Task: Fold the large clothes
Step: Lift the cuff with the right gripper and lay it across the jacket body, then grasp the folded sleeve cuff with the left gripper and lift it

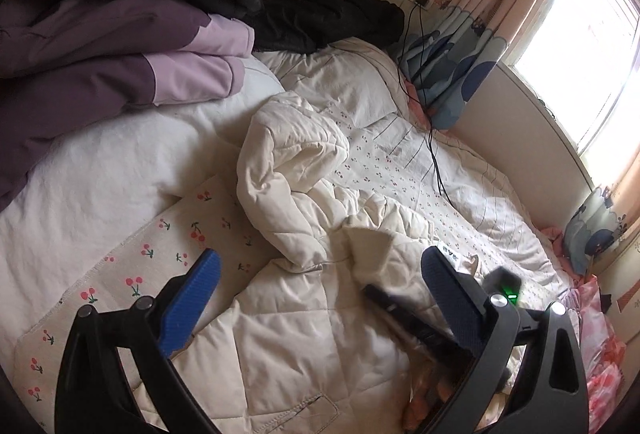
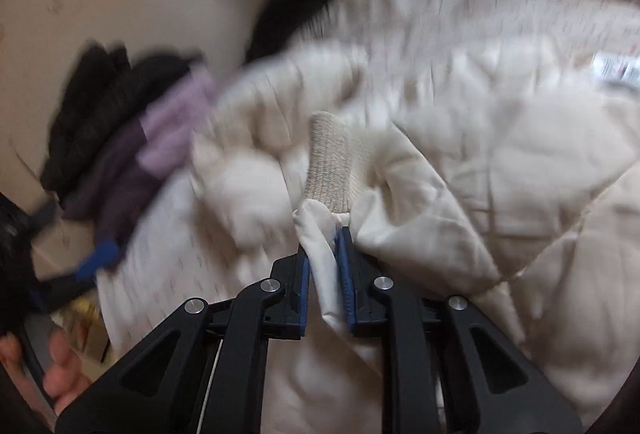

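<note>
A cream quilted jacket (image 1: 304, 314) lies crumpled on the bed, one sleeve bunched up at the middle (image 1: 288, 154). My left gripper (image 1: 320, 270) is open and empty, hovering just above the jacket's near part. My right gripper (image 2: 325, 246) is shut on the jacket's sleeve end, just behind the ribbed knit cuff (image 2: 328, 162). It holds the sleeve lifted over the jacket body (image 2: 500, 138). The right wrist view is motion-blurred. The right gripper also shows in the left wrist view (image 1: 404, 310), low on the right.
Folded purple and black coats (image 1: 120, 46) are stacked at the far left, with another black garment (image 1: 332, 14) by the wall. A cherry-print sheet (image 1: 132, 274) covers the bed. A black cable (image 1: 432, 138) runs across the bedding. A curtain (image 1: 460, 54) and a window are on the right.
</note>
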Motion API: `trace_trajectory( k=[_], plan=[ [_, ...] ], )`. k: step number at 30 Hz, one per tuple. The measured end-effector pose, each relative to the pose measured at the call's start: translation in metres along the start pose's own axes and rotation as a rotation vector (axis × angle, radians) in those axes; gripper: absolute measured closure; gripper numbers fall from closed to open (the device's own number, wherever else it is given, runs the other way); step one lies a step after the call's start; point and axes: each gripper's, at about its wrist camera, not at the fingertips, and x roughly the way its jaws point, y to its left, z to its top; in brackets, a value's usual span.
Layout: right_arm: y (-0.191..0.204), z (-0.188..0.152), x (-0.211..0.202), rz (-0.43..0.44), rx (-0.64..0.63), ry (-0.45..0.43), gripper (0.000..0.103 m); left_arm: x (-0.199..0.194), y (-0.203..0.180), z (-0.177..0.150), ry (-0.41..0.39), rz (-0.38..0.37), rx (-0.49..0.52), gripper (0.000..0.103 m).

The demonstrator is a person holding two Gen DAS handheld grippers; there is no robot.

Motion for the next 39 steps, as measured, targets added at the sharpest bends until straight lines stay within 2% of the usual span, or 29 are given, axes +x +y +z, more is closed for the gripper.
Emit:
trace_trajectory(
  k=[2, 3, 4, 5, 8, 9, 11, 13, 15, 16, 18, 20, 22, 23, 24, 26, 29, 32, 34, 36, 38, 39],
  plan=[
    [-0.001, -0.002, -0.010, 0.014, 0.020, -0.007, 0.085, 0.003, -0.001, -0.001, 0.010, -0.001, 0.002, 0.007],
    [-0.002, -0.001, -0.015, 0.025, 0.050, 0.001, 0.080, 0.003, -0.002, -0.002, 0.011, 0.000, 0.007, 0.007],
    [-0.001, -0.002, -0.024, 0.044, 0.078, 0.006, 0.057, 0.004, -0.005, -0.002, 0.008, 0.002, 0.019, 0.007],
    [0.004, -0.006, -0.035, 0.041, 0.063, -0.008, 0.040, 0.004, -0.007, -0.003, 0.006, 0.003, 0.032, 0.007],
    [0.025, -0.014, -0.056, -0.058, -0.084, 0.017, 0.020, 0.004, -0.018, -0.008, -0.005, -0.009, 0.076, 0.007],
    [0.028, -0.017, -0.064, -0.089, -0.122, 0.019, 0.020, 0.003, -0.025, -0.011, -0.011, -0.027, 0.093, 0.007],
    [0.028, -0.021, -0.094, -0.120, -0.119, -0.018, 0.020, 0.003, -0.035, -0.016, -0.020, -0.068, 0.114, 0.007],
    [0.018, -0.028, -0.137, -0.168, -0.064, -0.109, 0.020, 0.010, -0.055, -0.022, -0.018, -0.148, 0.145, 0.007],
    [-0.001, -0.044, -0.179, -0.258, 0.022, -0.195, 0.017, 0.030, -0.080, -0.027, 0.036, -0.253, 0.191, 0.007],
    [-0.015, -0.058, -0.203, -0.295, 0.100, -0.236, 0.016, 0.042, -0.092, -0.031, 0.062, -0.274, 0.211, 0.007],
    [-0.043, -0.094, -0.244, -0.284, 0.259, -0.315, 0.016, 0.073, -0.121, -0.039, 0.104, -0.206, 0.330, 0.007],
    [-0.059, -0.124, -0.265, -0.259, 0.336, -0.358, 0.016, 0.118, -0.135, -0.051, 0.175, -0.092, 0.453, 0.007],
    [-0.074, -0.152, -0.281, -0.234, 0.410, -0.404, 0.016, 0.183, -0.119, -0.070, 0.375, 0.049, 0.475, 0.007],
    [-0.082, -0.163, -0.288, -0.200, 0.463, -0.437, 0.016, 0.191, -0.114, -0.072, 0.393, 0.063, 0.496, 0.007],
    [-0.088, -0.167, -0.293, -0.168, 0.507, -0.456, 0.016, 0.187, -0.116, -0.066, 0.392, 0.043, 0.511, 0.007],
    [-0.095, -0.169, -0.297, -0.103, 0.549, -0.475, 0.016, 0.172, -0.125, -0.041, 0.353, 0.021, 0.547, 0.007],
    [-0.091, -0.175, -0.298, -0.053, 0.536, -0.478, 0.016, 0.153, -0.141, 0.029, 0.170, 0.085, 0.625, 0.007],
    [-0.087, -0.166, -0.277, -0.009, 0.548, -0.436, 0.016, 0.176, -0.133, 0.112, 0.091, 0.250, 0.610, 0.007],
    [-0.087, -0.161, -0.273, -0.021, 0.538, -0.417, 0.016, 0.203, -0.101, 0.171, 0.100, 0.339, 0.469, 0.007],
    [-0.086, -0.159, -0.268, -0.031, 0.533, -0.403, 0.016, 0.223, -0.058, 0.209, 0.163, 0.320, 0.265, 0.007],
    [-0.086, -0.160, -0.265, -0.037, 0.532, -0.396, 0.016, 0.250, -0.017, 0.227, 0.269, 0.291, 0.100, 0.007],
    [-0.085, -0.160, -0.264, -0.043, 0.529, -0.394, 0.016, 0.259, -0.006, 0.225, 0.305, 0.285, 0.061, 0.007]
  ],
)
